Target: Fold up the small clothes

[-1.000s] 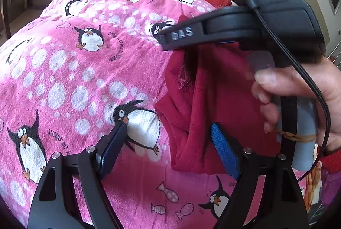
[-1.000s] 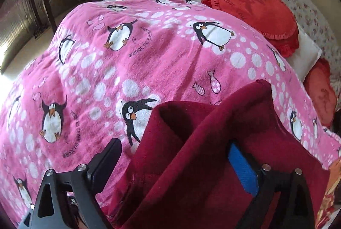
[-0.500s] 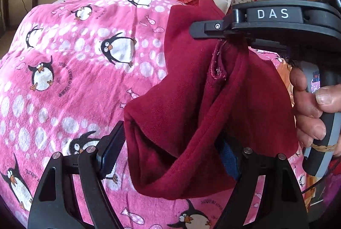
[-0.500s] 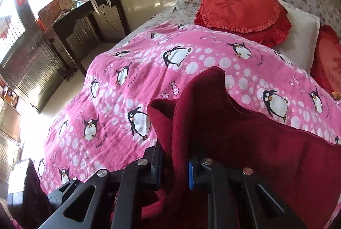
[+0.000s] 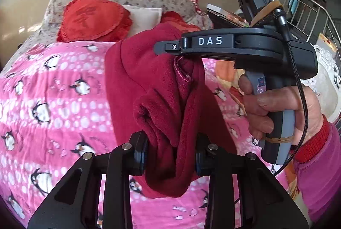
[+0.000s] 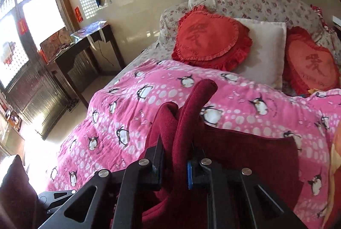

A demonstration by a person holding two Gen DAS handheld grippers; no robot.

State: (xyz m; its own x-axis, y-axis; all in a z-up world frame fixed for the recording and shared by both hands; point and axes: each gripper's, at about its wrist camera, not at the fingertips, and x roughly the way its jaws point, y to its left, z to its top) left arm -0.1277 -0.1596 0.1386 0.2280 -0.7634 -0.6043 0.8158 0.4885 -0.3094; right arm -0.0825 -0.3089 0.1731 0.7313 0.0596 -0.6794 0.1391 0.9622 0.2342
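Observation:
A dark red fleece garment hangs bunched above the pink penguin blanket. My left gripper is closing, and its pads press a thick roll of the garment's lower part. The right gripper, held by a person's hand, grips the garment's upper edge from the right. In the right wrist view, my right gripper is shut on a fold of the garment, which sticks up between the fingers and trails right over the blanket.
Two red heart cushions and a white pillow lean on floral bedding at the head of the bed. A dark desk stands by the wall left of the bed, with barred windows beyond it.
Both grippers have risen and lifted the garment off the blanket. The right jaws closed on it first. The left jaws went from wide open to closed on the bunched cloth.

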